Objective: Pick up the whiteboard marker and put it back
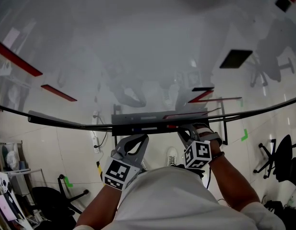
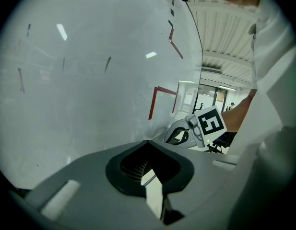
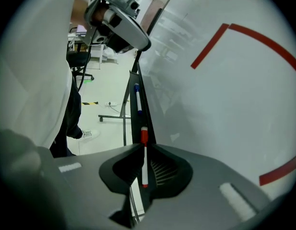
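Right gripper (image 3: pixel 142 150) pinches the red-capped whiteboard marker (image 3: pixel 144 169) between narrowly parted jaws.

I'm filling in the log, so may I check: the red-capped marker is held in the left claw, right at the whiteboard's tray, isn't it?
Not quite: the right claw is shut on the red-capped marker, as the right gripper view shows. The left claw is shut on nothing. It is indeed at the whiteboard's tray.
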Available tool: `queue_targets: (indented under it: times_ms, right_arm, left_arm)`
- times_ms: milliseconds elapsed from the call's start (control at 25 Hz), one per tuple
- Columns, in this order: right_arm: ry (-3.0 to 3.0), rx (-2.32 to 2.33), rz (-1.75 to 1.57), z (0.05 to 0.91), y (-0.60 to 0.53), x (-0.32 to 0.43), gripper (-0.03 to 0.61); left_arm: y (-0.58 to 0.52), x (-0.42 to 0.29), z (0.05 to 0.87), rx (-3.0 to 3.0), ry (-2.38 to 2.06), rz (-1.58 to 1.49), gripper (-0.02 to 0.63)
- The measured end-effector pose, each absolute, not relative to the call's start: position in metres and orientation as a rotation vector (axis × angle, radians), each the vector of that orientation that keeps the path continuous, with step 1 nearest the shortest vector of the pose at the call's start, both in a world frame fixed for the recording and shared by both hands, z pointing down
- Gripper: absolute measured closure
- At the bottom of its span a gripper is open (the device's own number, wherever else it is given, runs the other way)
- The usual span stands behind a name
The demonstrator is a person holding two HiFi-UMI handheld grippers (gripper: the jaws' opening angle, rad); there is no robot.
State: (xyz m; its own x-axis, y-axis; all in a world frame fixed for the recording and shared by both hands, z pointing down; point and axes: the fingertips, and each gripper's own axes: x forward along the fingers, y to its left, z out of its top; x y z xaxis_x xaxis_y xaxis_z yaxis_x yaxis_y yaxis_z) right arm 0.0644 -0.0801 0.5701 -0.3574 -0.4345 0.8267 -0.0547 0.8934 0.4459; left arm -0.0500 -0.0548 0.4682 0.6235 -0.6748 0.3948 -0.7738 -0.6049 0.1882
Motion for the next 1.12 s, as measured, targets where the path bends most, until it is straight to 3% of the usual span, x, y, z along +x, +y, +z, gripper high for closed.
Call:
queue_targets:
  times_ms: [1120]
  right_arm:
    - [-1.732,0.191,-0.413,0.605,-0.09,0.073,0.525]
  left_arm:
    - [-0.044,-0.044,0.468,2.51,-1.146,0.411,0.597]
